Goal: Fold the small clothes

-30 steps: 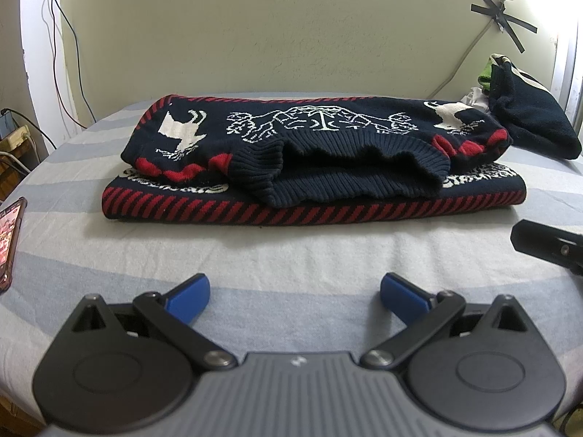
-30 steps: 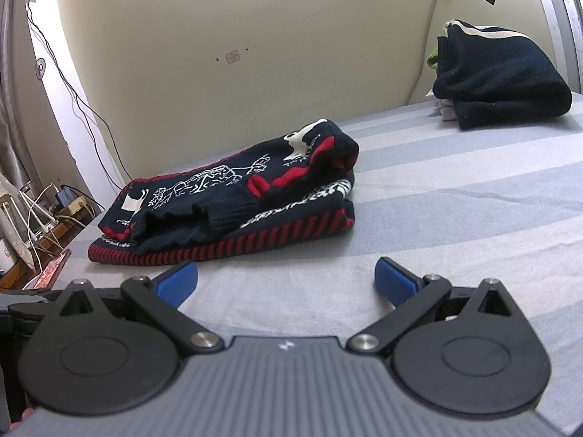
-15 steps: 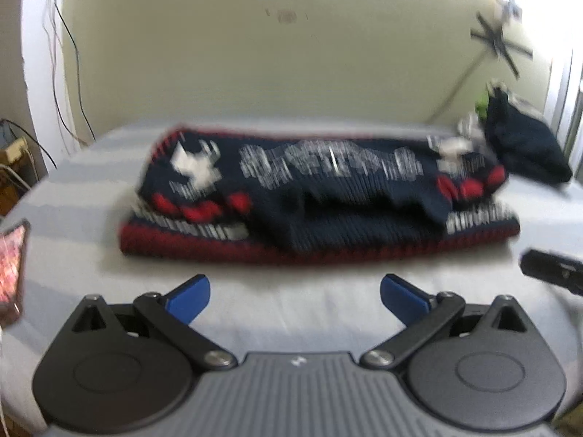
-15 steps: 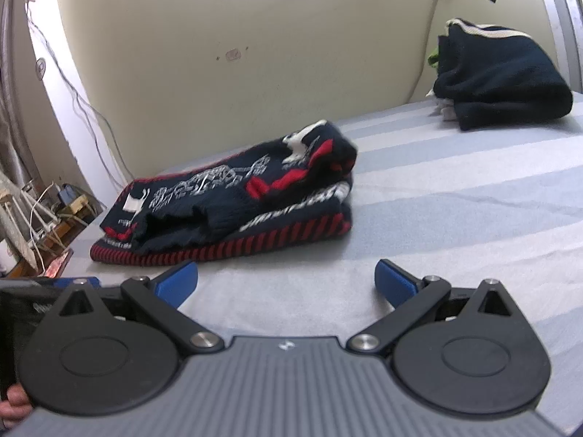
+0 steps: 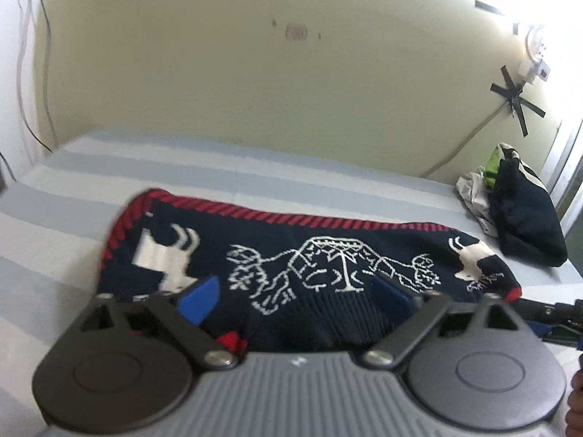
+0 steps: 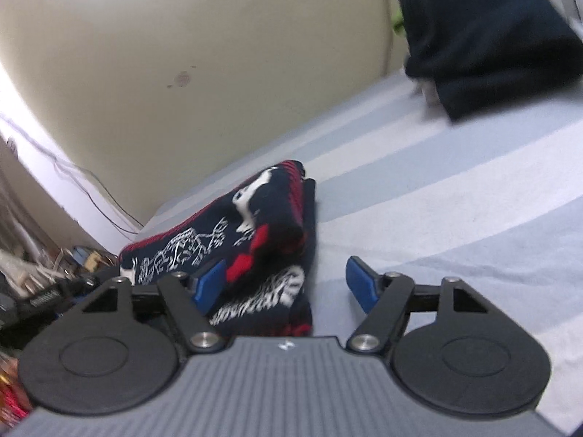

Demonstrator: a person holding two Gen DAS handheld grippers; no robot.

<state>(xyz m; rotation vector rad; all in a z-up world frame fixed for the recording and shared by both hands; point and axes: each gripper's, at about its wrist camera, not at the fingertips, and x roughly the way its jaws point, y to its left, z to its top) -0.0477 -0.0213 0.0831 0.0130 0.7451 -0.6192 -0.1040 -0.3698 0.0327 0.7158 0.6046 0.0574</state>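
Between the blue pads of the left gripper (image 5: 297, 300) lies the navy knitted sweater with red striped edging and white animal figures (image 5: 328, 266), already doubled over on the pale blue-and-white striped bedsheet (image 5: 182, 167). Its ribbed cuff sits right at the mouth of that gripper, whose jaws are closing around the near folded edge; the pads do not look pressed onto the knit yet. The right gripper (image 6: 284, 284) straddles the garment's right end, one pad over the red-and-white pattern, the other over bare sheet just beside it. Its jaws are closing too, with no clear pinch so far. Taking the near edge at two spread points probably lets the person lift it evenly for another fold without the layers sliding apart. Well beyond the right gripper, against the cream wall (image 5: 255, 91), sits a dark folded garment (image 6: 484, 36), likely set there as finished and kept away from the working area
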